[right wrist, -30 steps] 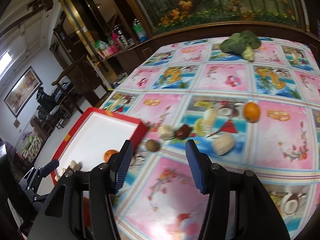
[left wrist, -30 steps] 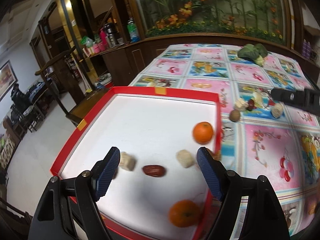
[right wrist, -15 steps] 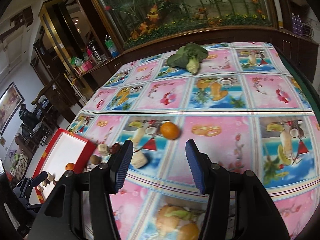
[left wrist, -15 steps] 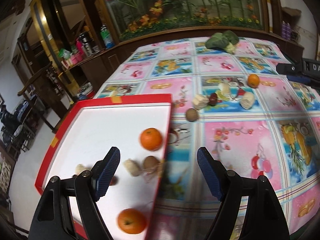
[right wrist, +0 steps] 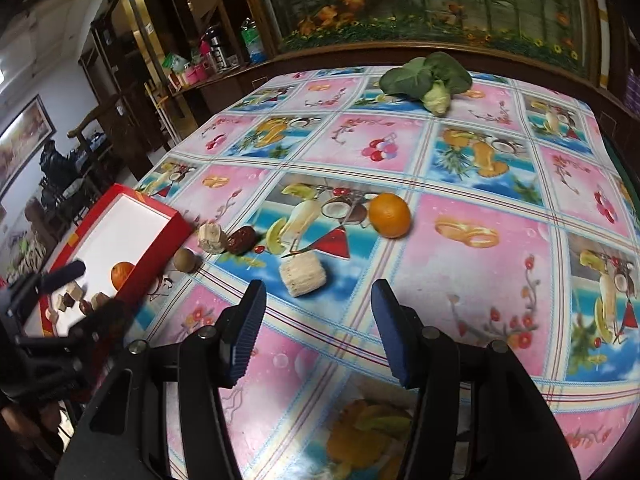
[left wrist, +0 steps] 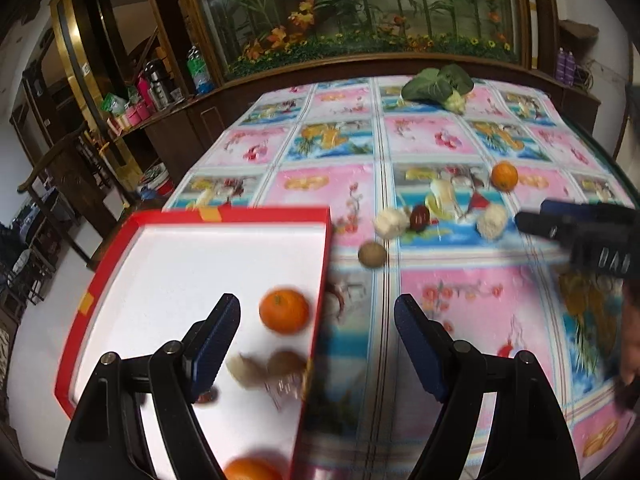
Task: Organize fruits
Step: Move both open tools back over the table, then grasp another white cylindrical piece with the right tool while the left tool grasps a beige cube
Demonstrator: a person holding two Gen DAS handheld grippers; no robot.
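Both grippers hang empty, fingers spread – the left gripper (left wrist: 316, 340) over the red tray's (left wrist: 322, 264) right edge, the right gripper (right wrist: 318, 320) over the tablecloth (right wrist: 480, 280). An orange (left wrist: 284, 311) lies in the tray; another orange (right wrist: 389, 215) sits farther out on the cloth.

The left gripper (left wrist: 317, 344) is matte black plastic, its two jaws faced with dark blue ribbed pads. Behind each pad a silver round-headed screw sits on the black linkage arm, and a second one lies further back on the outer arm. The right gripper (right wrist: 318, 326) has the same build: black angular arms, blue finely grooved pads, silver screws behind the jaws. Seen from the left wrist, its black body carries pale lettering, too blurred to read.
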